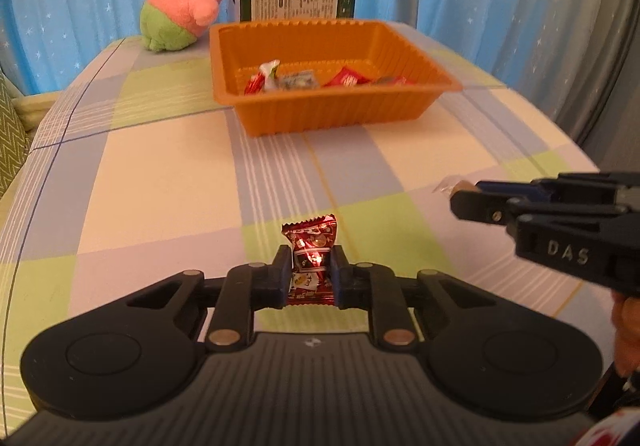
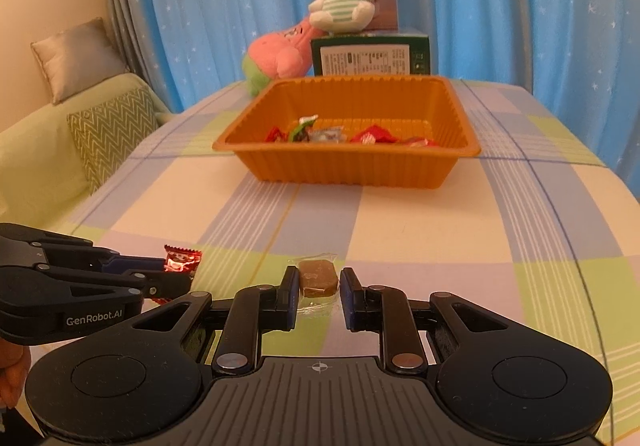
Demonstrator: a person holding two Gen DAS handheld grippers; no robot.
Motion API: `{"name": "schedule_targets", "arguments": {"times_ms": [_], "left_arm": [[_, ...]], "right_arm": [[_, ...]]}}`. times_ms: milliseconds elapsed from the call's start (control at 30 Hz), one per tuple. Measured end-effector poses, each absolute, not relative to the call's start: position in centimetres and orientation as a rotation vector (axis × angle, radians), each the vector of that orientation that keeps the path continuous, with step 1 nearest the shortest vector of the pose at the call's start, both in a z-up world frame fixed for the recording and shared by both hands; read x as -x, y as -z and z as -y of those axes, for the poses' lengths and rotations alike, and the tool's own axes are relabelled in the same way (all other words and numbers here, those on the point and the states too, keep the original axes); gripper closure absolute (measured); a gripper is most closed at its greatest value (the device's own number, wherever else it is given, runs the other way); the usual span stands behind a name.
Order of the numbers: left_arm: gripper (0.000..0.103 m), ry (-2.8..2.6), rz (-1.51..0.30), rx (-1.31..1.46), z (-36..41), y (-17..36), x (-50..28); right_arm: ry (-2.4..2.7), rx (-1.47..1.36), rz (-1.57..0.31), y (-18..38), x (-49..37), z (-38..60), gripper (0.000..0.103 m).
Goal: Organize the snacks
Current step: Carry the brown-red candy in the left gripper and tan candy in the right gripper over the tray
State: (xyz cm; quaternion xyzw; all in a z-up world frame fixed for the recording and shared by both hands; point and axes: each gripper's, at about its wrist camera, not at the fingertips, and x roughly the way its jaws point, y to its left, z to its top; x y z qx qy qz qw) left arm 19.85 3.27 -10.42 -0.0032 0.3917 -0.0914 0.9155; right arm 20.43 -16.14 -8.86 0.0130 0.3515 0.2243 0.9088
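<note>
1. While left gripper (image 1: 310,266) pinches red candy (image 1: 312,254) above tablecloth (image 1: 160,166), its lower end is hidden.
2. Right gripper (image 2: 319,286) clamps clear-wrapped brown candy (image 2: 317,277); wrap edges hard to see.
3. Orange tray (image 2: 344,170) sits farther back, bare cloth between.

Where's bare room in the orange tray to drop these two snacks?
The orange tray has bare floor along its far wall and in the far corners. The wrapped snacks crowd the near edge, left to right. The tablecloth between both tongs and tray is also free.

Both wrist cams close, low, share orange tray (image 1: 280,114).
</note>
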Motion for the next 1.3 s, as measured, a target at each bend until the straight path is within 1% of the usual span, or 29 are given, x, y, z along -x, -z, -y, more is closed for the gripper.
{"name": "schedule_targets", "arguments": {"times_ms": [233, 467, 867, 1300], "left_arm": [[0.085, 0.201, -0.749, 0.061, -1.8, 7.4, -21.1], [0.085, 0.223, -0.722, 0.08, -0.1, 5.8, -22.3], [0.085, 0.251, -0.694, 0.075, 1.4, 5.0, -24.3], [0.085, 0.206, -0.649, 0.08, -0.2, 3.9, -28.6]], "right_arm": [[-0.454, -0.006, -0.65, 5.5, -21.6, 17.2, 0.081], [-0.428, 0.009, -0.6, 2.9, -24.0, 18.9, 0.081], [-0.411, -0.049, -0.614, 2.6, -25.8, 20.3, 0.081], [-0.378, -0.072, -0.603, 2.7, -29.5, 20.2, 0.081]]}}
